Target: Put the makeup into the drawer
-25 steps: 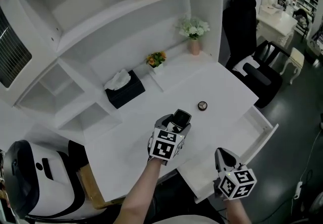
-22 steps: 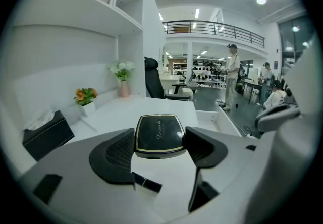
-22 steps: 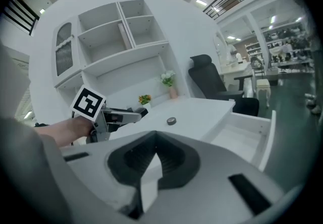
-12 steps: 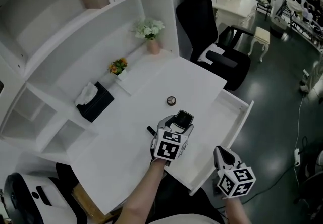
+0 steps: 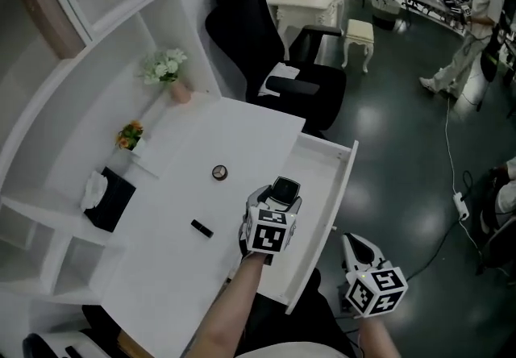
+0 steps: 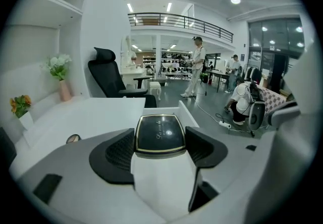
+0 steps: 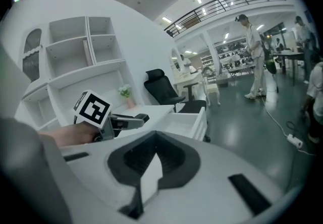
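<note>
My left gripper is shut on a black square compact with a gold rim. It holds the compact above the desk's right edge, at the left side of the open white drawer. The drawer shows just beyond the compact. A small round makeup case and a black stick lie on the white desk. My right gripper hangs off the desk beyond the drawer front, jaws shut with nothing in them.
A black tissue box, a small orange flower pot and a pink vase of white flowers stand along the desk's far side under the shelves. A black office chair is behind the desk. A person walks at far right.
Both grippers have moved right, from over the desk towards the open drawer, the left one still carrying the compact. The black stick on the desk has come into sight.
</note>
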Action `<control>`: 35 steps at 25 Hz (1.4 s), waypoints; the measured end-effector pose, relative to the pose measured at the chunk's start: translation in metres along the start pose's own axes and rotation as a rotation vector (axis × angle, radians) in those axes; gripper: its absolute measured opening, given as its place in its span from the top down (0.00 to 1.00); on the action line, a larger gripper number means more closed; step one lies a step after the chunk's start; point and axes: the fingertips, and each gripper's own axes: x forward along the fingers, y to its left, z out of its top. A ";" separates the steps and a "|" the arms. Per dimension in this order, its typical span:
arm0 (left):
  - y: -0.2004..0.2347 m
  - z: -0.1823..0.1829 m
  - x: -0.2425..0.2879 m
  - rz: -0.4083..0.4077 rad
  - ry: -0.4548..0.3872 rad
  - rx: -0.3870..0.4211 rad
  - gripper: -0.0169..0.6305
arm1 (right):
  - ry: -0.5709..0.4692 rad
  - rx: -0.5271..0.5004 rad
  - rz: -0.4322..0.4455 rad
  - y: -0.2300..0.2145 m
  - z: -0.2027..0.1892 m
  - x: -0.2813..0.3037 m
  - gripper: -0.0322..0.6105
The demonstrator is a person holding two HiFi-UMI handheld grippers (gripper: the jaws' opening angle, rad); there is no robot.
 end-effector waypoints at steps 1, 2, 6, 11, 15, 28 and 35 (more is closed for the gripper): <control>-0.005 0.002 0.008 -0.010 0.004 0.004 0.49 | -0.003 0.008 -0.014 -0.007 0.000 -0.002 0.95; -0.011 0.003 0.015 -0.021 0.008 0.007 0.49 | -0.004 0.016 -0.027 -0.014 0.000 -0.004 0.95; -0.028 0.007 0.038 -0.049 0.037 0.024 0.49 | -0.005 0.045 -0.065 -0.035 -0.002 -0.005 0.95; -0.036 0.004 0.070 -0.067 0.065 0.028 0.48 | -0.002 0.075 -0.092 -0.056 -0.002 0.003 0.95; -0.039 -0.001 0.102 -0.065 0.092 0.022 0.49 | 0.013 0.093 -0.105 -0.073 -0.004 0.010 0.95; -0.027 -0.026 0.197 -0.012 0.181 -0.017 0.49 | 0.095 0.166 -0.109 -0.118 -0.023 0.045 0.95; -0.024 -0.035 0.239 -0.008 0.210 -0.015 0.48 | 0.131 0.165 -0.108 -0.141 -0.028 0.062 0.95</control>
